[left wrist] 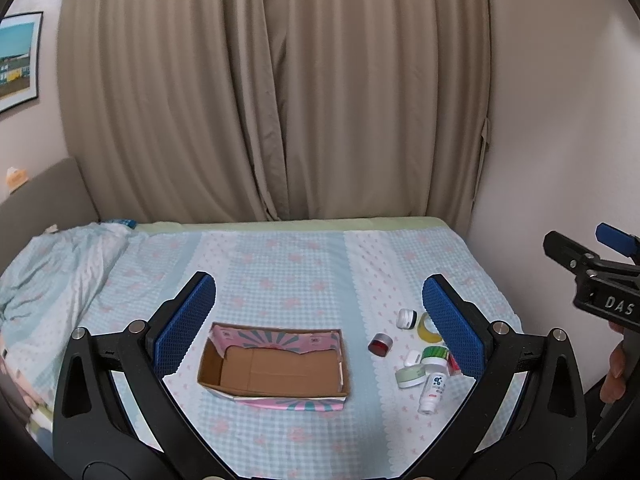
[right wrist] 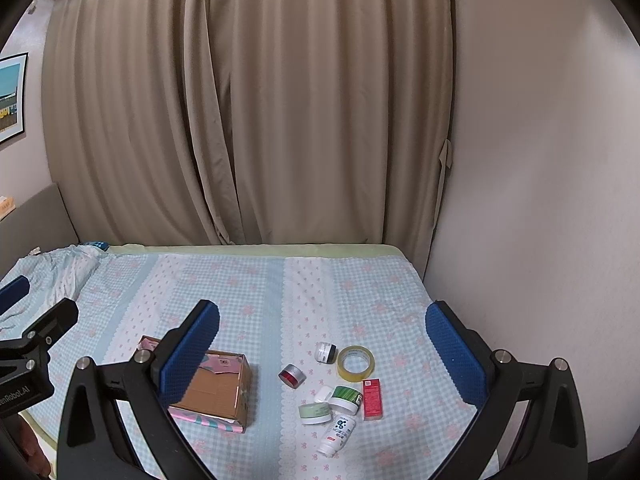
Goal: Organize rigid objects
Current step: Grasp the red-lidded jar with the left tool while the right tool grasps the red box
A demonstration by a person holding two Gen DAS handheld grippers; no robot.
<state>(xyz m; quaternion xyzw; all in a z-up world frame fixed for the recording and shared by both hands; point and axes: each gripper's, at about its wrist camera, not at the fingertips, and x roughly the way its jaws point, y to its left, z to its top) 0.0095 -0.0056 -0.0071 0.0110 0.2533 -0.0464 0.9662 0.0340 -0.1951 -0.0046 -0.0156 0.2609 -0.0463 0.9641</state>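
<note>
An open cardboard box (left wrist: 276, 364) with pink patterned flaps lies on the bed; it also shows in the right wrist view (right wrist: 216, 390). To its right lies a cluster of small items: a red jar (right wrist: 292, 376), a white and black jar (right wrist: 325, 352), a tape roll (right wrist: 356, 363), a green-lidded jar (right wrist: 345, 398), a pale green jar (right wrist: 315, 413), a white bottle (right wrist: 337, 435) and a red carton (right wrist: 372, 399). My left gripper (left wrist: 320, 320) is open and empty above the box. My right gripper (right wrist: 322, 344) is open and empty above the cluster.
The bed has a blue checked sheet (right wrist: 260, 300). A crumpled quilt (left wrist: 52, 276) lies at the left. Beige curtains (left wrist: 276, 92) hang behind the bed and a wall (right wrist: 540, 200) bounds its right side. The right gripper's body (left wrist: 600, 280) shows at the left view's right edge.
</note>
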